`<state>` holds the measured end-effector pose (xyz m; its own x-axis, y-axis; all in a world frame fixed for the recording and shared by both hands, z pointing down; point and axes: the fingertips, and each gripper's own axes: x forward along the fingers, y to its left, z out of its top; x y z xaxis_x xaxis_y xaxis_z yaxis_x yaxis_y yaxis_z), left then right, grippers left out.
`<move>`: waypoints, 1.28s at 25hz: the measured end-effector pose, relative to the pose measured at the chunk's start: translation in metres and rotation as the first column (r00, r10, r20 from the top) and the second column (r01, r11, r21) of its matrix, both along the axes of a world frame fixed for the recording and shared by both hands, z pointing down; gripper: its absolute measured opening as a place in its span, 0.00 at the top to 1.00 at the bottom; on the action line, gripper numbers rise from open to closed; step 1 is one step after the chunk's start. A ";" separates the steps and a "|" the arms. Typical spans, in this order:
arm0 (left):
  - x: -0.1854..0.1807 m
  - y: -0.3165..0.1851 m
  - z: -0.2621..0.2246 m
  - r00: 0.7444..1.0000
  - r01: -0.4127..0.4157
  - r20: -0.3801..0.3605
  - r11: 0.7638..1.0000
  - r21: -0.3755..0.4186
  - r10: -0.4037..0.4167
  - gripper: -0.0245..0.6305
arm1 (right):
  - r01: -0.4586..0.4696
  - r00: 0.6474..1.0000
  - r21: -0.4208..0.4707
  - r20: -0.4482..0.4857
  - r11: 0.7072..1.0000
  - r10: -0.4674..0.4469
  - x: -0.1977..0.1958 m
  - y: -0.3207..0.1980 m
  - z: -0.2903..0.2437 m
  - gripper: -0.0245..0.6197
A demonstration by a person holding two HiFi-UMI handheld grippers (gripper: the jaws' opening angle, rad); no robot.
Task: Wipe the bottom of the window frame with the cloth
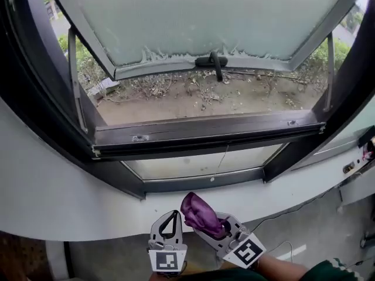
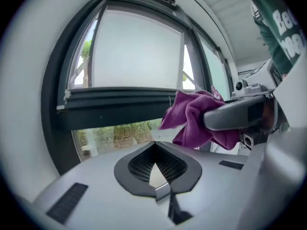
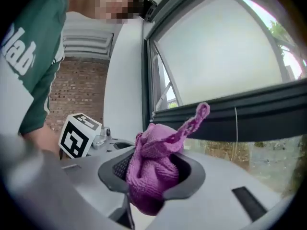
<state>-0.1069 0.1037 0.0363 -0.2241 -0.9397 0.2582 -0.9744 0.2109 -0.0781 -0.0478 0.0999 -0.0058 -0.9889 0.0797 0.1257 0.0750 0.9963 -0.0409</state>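
Bare dirt [image 1: 193, 101] outside — shrubs [image 1: 87, 63] alongside

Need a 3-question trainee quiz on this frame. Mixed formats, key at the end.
1. True or false: the left gripper is holding the purple cloth.
2. Relative to the bottom frame rail, the purple cloth is: A) pressed flat on it; B) apart from it, clamped in the right gripper; C) draped over it.
3. Fill in: the window sash is swung ____ (open/closed).

Key: 1 false, its jaws are together on nothing; 2 B; 3 open.
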 end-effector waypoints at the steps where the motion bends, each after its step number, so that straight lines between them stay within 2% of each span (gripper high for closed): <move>1: 0.007 0.000 -0.010 1.000 -0.023 0.011 1.000 -0.010 0.023 0.96 | -0.011 1.000 -0.001 0.014 1.000 0.011 0.008 -0.002 -0.014 0.74; 3: 0.015 -0.003 -0.027 0.998 -0.058 0.024 0.998 -0.022 0.059 0.96 | -0.048 0.998 -0.017 0.036 0.999 0.049 0.019 -0.011 -0.037 0.74; 7: 0.026 -0.013 -0.061 0.991 -0.123 0.049 0.992 0.018 0.122 0.96 | -0.124 0.989 0.006 0.081 0.992 0.123 0.038 -0.031 -0.067 0.74; 11: 0.024 -0.011 -0.086 0.991 -0.130 0.045 0.990 0.063 0.127 0.96 | -0.197 0.976 0.009 0.101 0.980 0.195 0.049 -0.042 -0.082 0.74; 15: 0.021 -0.007 -0.101 0.985 -0.156 0.082 0.984 0.082 0.149 0.96 | -0.251 0.961 0.007 0.126 0.968 0.248 0.053 -0.045 -0.094 0.74; 17: 0.026 -0.008 -0.103 0.981 -0.175 0.100 0.981 0.088 0.166 0.96 | -0.257 0.960 0.019 0.121 0.966 0.253 0.054 -0.046 -0.094 0.74; 21: 0.032 -0.010 -0.104 0.982 -0.180 0.080 0.979 0.097 0.173 0.96 | -0.250 0.964 0.094 0.112 0.964 0.240 0.052 -0.040 -0.096 0.74; 27: 0.035 -0.014 -0.109 0.972 -0.209 0.134 0.973 0.093 0.196 0.96 | -0.248 0.965 0.092 0.114 0.964 0.238 0.052 -0.038 -0.096 0.74; 32: 0.035 -0.013 -0.110 0.973 -0.207 0.127 0.974 0.091 0.195 0.96 | -0.239 0.968 0.094 0.100 0.966 0.230 0.051 -0.039 -0.093 0.74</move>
